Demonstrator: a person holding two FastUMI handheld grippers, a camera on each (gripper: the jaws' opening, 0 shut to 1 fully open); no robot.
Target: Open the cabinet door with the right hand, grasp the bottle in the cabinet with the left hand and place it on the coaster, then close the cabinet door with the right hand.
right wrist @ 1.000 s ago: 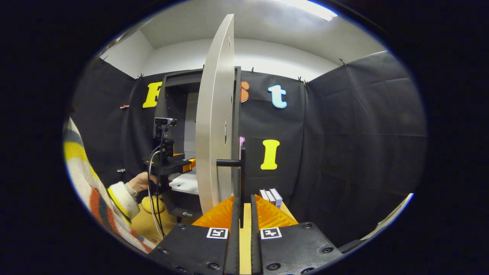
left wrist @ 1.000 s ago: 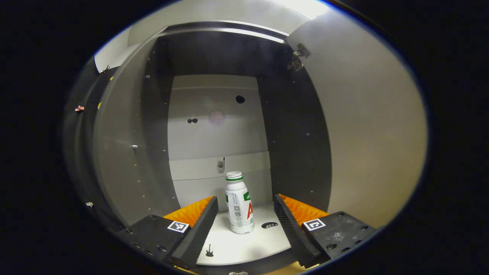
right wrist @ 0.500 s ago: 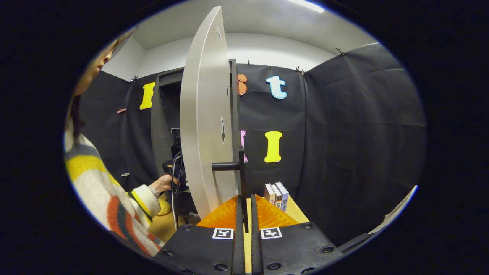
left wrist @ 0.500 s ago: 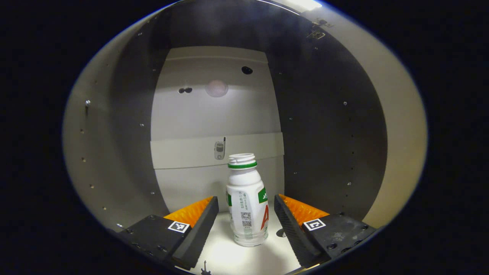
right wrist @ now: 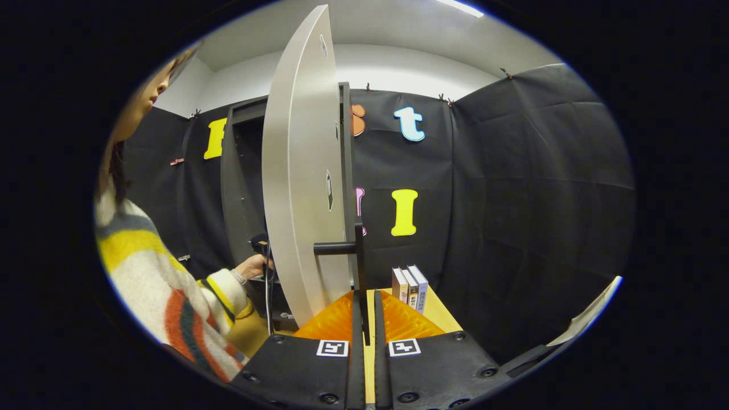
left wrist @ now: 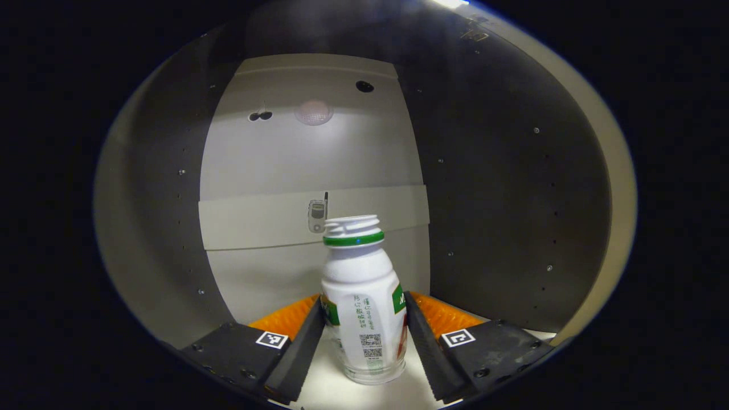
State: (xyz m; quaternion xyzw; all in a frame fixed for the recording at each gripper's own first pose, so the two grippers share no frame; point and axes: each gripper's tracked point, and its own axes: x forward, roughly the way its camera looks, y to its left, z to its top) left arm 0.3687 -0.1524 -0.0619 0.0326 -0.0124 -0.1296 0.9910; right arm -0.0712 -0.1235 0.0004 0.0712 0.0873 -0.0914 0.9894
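Left gripper [left wrist: 364,336] fingers spread, flanking upright bottle [left wrist: 364,319]; contact unclear. Right gripper [right wrist: 364,319] fingers clamped door handle [right wrist: 357,256].

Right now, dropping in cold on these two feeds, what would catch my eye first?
In the left gripper view, the white bottle with its green neck ring stands upright on the cabinet floor between the left gripper fingers. In the right gripper view, the pale cabinet door stands wide open, and the right gripper is shut on its dark handle. A striped sleeve reaches in at left.

Upright bottle [left wrist: 364,307] between left gripper [left wrist: 364,333] jaws, inside cabinet [left wrist: 501,188].
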